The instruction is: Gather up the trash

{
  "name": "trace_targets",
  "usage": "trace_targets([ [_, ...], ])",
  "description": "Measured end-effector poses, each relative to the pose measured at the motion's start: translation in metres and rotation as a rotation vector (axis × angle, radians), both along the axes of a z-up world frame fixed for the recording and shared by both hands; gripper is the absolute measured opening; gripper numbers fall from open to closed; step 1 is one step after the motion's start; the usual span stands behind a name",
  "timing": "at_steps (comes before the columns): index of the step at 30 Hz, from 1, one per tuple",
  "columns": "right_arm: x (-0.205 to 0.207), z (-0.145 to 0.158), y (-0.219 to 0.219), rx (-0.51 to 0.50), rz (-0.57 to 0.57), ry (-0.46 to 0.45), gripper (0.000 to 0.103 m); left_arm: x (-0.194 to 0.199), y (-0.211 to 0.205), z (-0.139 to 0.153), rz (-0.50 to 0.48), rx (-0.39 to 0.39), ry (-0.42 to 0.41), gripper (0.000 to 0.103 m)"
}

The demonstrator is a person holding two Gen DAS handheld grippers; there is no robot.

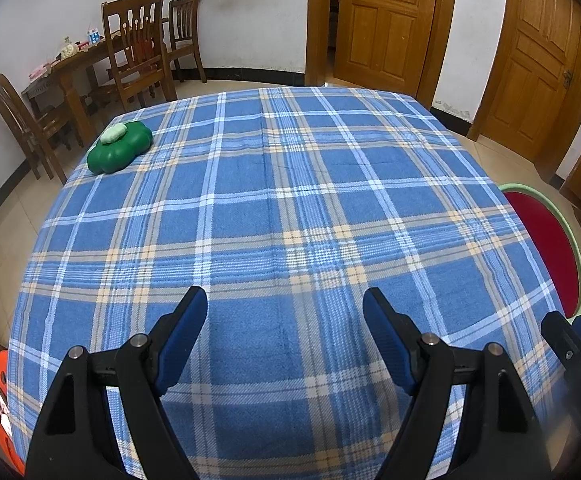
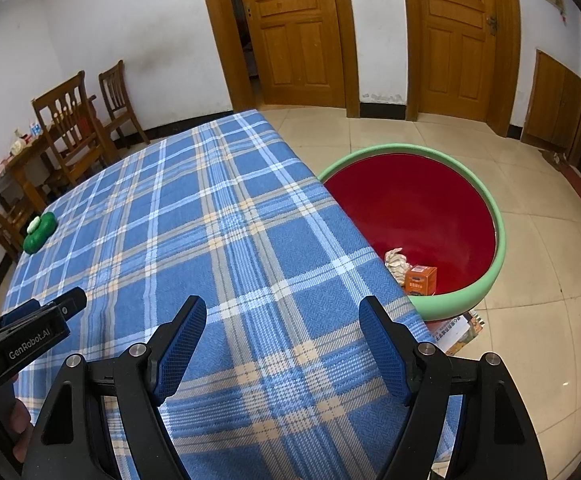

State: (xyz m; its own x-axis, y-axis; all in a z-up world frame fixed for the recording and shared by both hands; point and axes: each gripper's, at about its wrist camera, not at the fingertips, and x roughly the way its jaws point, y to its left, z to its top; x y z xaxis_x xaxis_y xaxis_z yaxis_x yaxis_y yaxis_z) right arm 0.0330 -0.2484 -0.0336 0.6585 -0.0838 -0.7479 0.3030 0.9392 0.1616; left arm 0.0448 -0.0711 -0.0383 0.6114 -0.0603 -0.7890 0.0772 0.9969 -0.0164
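Note:
A round bin with a green rim point(image 2: 498, 232) and red inside stands on the floor at the table's right edge; it also shows in the left wrist view point(image 1: 574, 236). Inside lie a crumpled paper wad point(image 2: 397, 261) and a small orange box point(image 2: 421, 280). My left gripper point(image 1: 284, 304) is open and empty over the near part of the blue plaid tablecloth point(image 1: 290, 208). My right gripper point(image 2: 282, 312) is open and empty over the cloth's near right part point(image 2: 210, 240), left of the bin. The left gripper point(image 2: 30, 328) shows in the right wrist view.
A green flower-shaped object with a pale lump on top point(image 1: 119, 146) sits at the table's far left corner, also in the right wrist view point(image 2: 39, 230). Wooden chairs point(image 1: 138, 48) and a side table stand by the far wall. An orange object point(image 1: 2, 404) is at the left edge. Printed cardboard point(image 2: 460, 332) lies under the bin.

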Motion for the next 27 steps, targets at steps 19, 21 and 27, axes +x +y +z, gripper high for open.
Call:
trace_targets([
  [19, -0.0009, 0.0010, 0.0008, 0.000, -0.002, -0.004, 0.080, -0.0006, 0.0006, -0.0002, 0.000, 0.000, -0.001, 0.080],
  [21, -0.0013, 0.0019, 0.0016, 0.001, -0.003, -0.005, 0.080, -0.0002, 0.0010, 0.0005, 0.001, -0.001, -0.002, 0.080],
  [27, -0.0014, 0.0018, 0.0018, 0.000, -0.002, -0.005, 0.080, -0.0011, 0.0004, 0.0008, 0.001, -0.001, -0.001, 0.080],
])
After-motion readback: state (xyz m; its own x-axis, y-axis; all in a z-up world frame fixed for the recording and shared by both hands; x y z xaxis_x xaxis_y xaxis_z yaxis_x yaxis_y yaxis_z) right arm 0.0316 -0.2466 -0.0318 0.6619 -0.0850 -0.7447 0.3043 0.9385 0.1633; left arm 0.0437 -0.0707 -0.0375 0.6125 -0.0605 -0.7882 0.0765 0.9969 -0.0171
